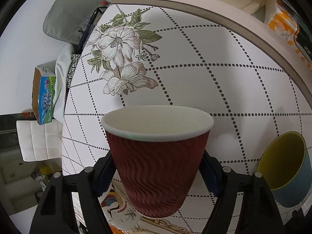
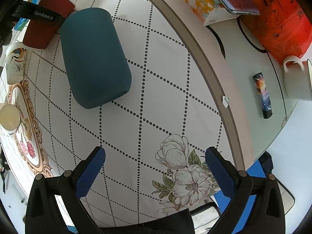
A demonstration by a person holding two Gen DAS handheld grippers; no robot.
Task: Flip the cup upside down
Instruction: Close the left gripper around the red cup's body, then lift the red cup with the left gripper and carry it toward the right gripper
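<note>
Left gripper (image 1: 156,175) clamped on the maroon ripple-wall paper cup (image 1: 157,161), blue pads pressed to both sides of the lower wall. Cup upright in the left wrist view, white rim up, mouth open and pale inside; held above the tablecloth (image 1: 214,81), base apparently clear of the surface, though contact hard to judge from this angle. Right of it, near the frame edge, a teal cup (image 1: 288,167) with yellow-green interior, lying on its side, mouth toward the camera. Below the held cup, a white printed paper cup (image 1: 120,212), partly hidden. Far left, off the table, a blue-and-green carton (image 1: 43,95).

Right gripper (image 2: 155,167) hanging wide apart over the tablecloth, nothing between the pads (image 2: 90,172), just above a printed flower (image 2: 185,175). Same teal cup seen far left from this side, its closed base nearer the camera; maroon cup behind it, gripped by the other tool's black finger. Far right, beyond the cloth's edge: a white mug (image 2: 296,78), a dark small tube-shaped item (image 2: 262,95), a red bag (image 2: 280,17).
</note>
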